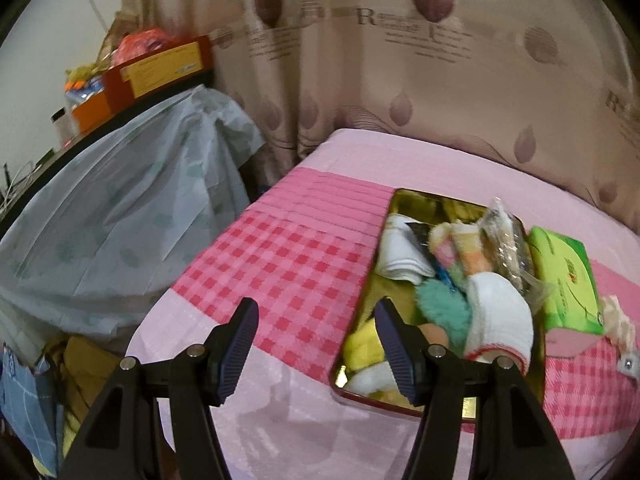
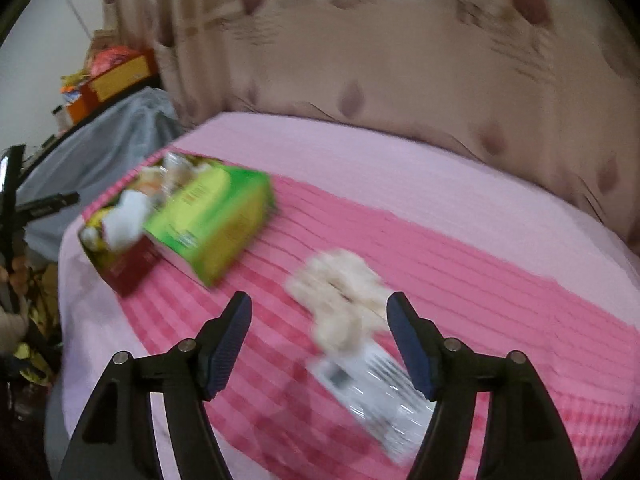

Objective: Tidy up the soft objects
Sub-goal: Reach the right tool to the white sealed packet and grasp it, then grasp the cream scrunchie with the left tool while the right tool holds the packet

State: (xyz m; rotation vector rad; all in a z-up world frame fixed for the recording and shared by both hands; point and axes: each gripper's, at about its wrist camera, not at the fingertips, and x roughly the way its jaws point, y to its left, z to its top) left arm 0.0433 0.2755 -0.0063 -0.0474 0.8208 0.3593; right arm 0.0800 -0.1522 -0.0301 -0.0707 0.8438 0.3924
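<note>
A gold tray with a red rim (image 1: 400, 208) lies on the pink checked bed cover, heaped with soft things: a white sock (image 1: 500, 320), a teal fluffy piece (image 1: 440, 312), a folded white cloth (image 1: 400, 252). A green tissue pack (image 1: 564, 276) leans on its right side. My left gripper (image 1: 316, 308) hovers open and empty just left of the tray. In the blurred right wrist view, a cream fluffy item (image 2: 344, 292) with a white label and clear wrap (image 2: 372, 392) lies on the cover. My right gripper (image 2: 319, 300) stands open over it, fingers apart on either side, not pressing it. The tray (image 2: 120, 276) and green pack (image 2: 216, 220) sit further left.
A beige patterned curtain (image 1: 400, 80) hangs behind the bed. To the left stands a table draped in pale blue cloth (image 1: 120, 208), with boxes (image 1: 160, 68) on top. Bags and fabric (image 1: 60, 380) fill the gap beside the bed's left edge.
</note>
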